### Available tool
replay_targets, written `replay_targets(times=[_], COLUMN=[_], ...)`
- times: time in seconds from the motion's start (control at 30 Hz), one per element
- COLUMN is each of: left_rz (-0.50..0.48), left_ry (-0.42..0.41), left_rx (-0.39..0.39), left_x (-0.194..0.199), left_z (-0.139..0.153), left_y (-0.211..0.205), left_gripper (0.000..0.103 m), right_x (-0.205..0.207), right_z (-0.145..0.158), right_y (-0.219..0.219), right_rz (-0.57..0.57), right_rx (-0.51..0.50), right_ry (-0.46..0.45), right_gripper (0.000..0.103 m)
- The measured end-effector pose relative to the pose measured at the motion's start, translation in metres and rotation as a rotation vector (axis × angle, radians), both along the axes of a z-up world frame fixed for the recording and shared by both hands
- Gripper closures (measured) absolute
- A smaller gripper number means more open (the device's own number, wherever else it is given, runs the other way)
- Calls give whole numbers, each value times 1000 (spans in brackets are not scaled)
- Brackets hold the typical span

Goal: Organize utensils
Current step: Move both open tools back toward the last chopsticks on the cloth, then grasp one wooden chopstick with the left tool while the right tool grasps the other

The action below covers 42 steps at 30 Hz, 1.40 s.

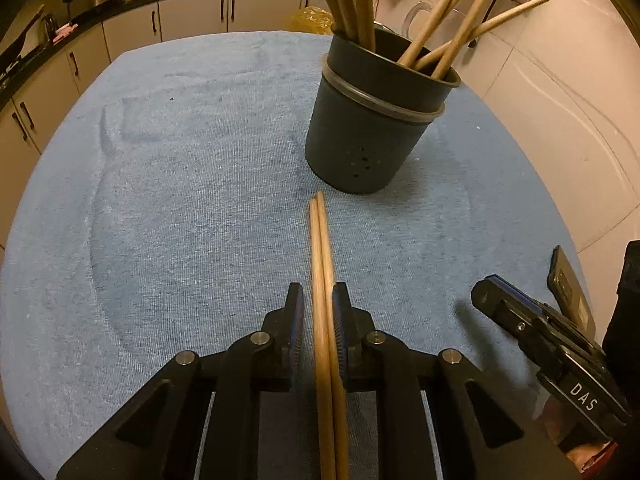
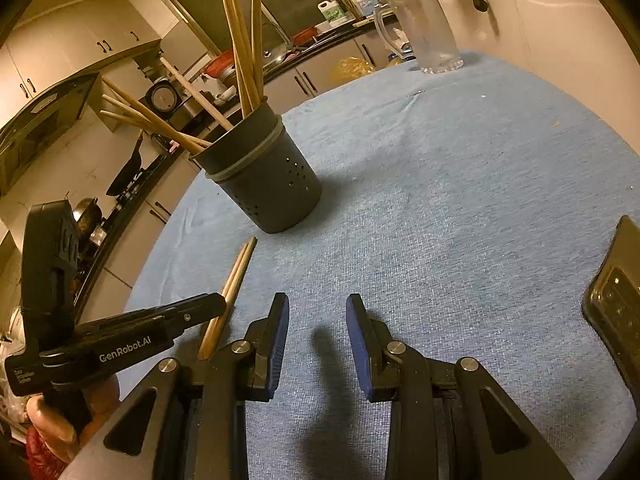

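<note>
The pair of chopsticks (image 1: 325, 280) runs off the near edge of the left wrist view, its back ends unseen. The upper ends of some chopsticks in the holder (image 1: 372, 120) are cropped at the far edge. At the right, a phone (image 2: 616, 304) is cut by the frame.

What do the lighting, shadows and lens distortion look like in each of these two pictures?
Left wrist view: warm yellowish light; fisheye bends the blue cloth edge and cabinets into curves; dark corners; chopsticks sharp between the left claw. Right wrist view: same warm cast; the right claw throws a dark shadow on the cloth; the holder leans from distortion.
</note>
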<state>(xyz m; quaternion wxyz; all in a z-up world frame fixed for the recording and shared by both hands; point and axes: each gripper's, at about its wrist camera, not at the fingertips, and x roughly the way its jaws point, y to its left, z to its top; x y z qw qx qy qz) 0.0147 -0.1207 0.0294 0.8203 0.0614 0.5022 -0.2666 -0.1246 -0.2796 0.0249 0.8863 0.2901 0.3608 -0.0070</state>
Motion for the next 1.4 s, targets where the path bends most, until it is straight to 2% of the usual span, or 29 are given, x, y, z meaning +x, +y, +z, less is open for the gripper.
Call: replay_targets(times=[0.53, 0.63, 0.83, 0.87, 0.97, 1.13, 1.23, 1.4], left_rz=[-9, -13, -40, -30, 21, 153, 226, 291], left_ry=[26, 31, -34, -40, -13, 9, 24, 50], left_rx=[-12, 6, 102, 108, 75, 42, 10, -29], left_x=[13, 16, 6, 5, 5, -2, -8, -9], left_z=[2, 1, 3, 4, 4, 7, 9, 9], left_y=[0, -5, -24, -24, -12, 29, 58, 82], left_gripper=[89, 89, 91, 95, 97, 97, 97, 97], right_x=[2, 3, 4, 5, 5, 10, 16, 44], right_z=[-2, -3, -4, -4, -4, -4, 2, 18], right_y=[0, 0, -1, -1, -1, 2, 10, 35], right_rz=[5, 6, 5, 4, 1, 23, 40, 126], right_rx=[5, 6, 8, 8, 3, -24, -76, -86], right_ry=[9, 11, 19, 20, 23, 52, 85, 126], right_gripper=[71, 71, 71, 71, 71, 71, 71, 71])
